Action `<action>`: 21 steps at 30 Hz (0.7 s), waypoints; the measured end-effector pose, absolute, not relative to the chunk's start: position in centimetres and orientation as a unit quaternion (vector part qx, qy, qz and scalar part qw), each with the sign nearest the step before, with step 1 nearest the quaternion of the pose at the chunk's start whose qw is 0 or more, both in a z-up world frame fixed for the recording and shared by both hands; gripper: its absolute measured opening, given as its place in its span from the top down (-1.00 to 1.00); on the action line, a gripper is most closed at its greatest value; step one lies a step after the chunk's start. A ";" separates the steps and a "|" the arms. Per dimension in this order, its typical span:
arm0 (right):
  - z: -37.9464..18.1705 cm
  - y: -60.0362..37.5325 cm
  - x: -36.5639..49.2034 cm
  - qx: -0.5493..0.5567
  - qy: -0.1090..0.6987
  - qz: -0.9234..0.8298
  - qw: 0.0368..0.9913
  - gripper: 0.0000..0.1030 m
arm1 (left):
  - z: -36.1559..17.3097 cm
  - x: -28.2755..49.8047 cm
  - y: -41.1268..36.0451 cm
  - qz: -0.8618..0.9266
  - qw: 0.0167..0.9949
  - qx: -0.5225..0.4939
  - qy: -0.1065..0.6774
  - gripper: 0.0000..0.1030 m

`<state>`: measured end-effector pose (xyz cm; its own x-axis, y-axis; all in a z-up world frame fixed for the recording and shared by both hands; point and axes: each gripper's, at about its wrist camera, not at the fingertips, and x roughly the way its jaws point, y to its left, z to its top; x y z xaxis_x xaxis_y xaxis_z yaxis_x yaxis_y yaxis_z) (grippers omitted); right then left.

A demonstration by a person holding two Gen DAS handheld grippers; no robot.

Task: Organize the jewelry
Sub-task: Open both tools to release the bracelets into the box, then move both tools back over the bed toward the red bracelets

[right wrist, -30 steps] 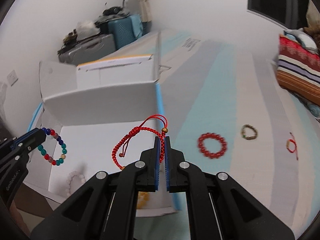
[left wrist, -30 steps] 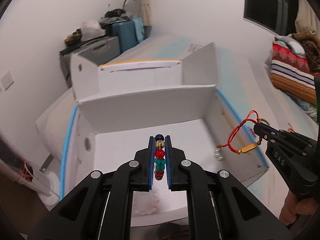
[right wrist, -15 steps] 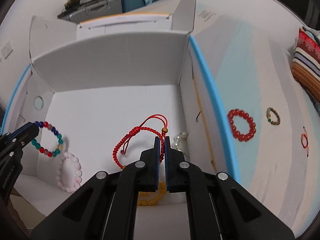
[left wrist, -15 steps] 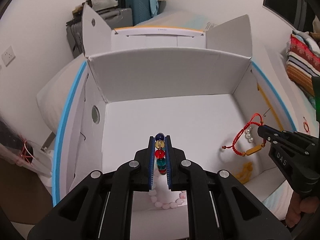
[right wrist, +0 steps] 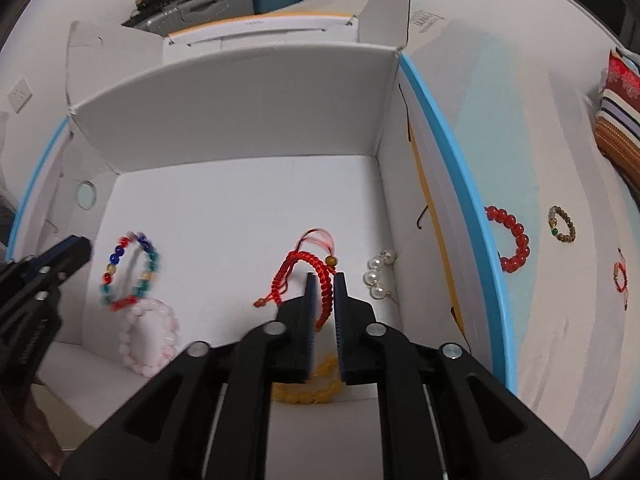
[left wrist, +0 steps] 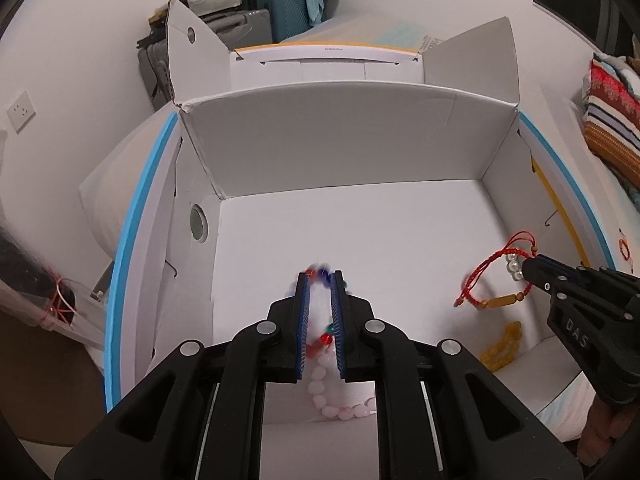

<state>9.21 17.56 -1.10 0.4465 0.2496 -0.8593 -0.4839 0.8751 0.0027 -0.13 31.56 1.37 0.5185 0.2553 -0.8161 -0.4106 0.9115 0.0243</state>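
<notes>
Both grippers hover over the white cardboard box (right wrist: 240, 92), jaws parted. The left gripper (left wrist: 319, 280) has the multicoloured bead bracelet (right wrist: 130, 272) loose between them near the box's left wall; the right gripper (right wrist: 323, 280) likewise the red cord bracelet (right wrist: 310, 276) (contact unclear), by the pearls (right wrist: 376, 276).

We read only "DAS", in pale letters on the black body of the right gripper (left wrist: 532, 268).
</notes>
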 end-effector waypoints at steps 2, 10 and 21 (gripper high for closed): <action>-0.3 17.4 9.0 -0.114 0.473 0.225 0.844 0.36 | 1.7 -0.2 31.4 0.193 0.868 -0.085 0.449 0.69; 4.0 14.5 8.2 -0.096 0.419 0.201 0.880 -0.47 | 4.2 -0.9 30.4 0.196 0.885 -0.087 0.413 -0.43; 6.8 7.7 9.1 -0.075 0.387 0.153 0.906 -0.85 | 7.6 -0.1 25.4 0.169 0.909 -0.070 0.375 -0.89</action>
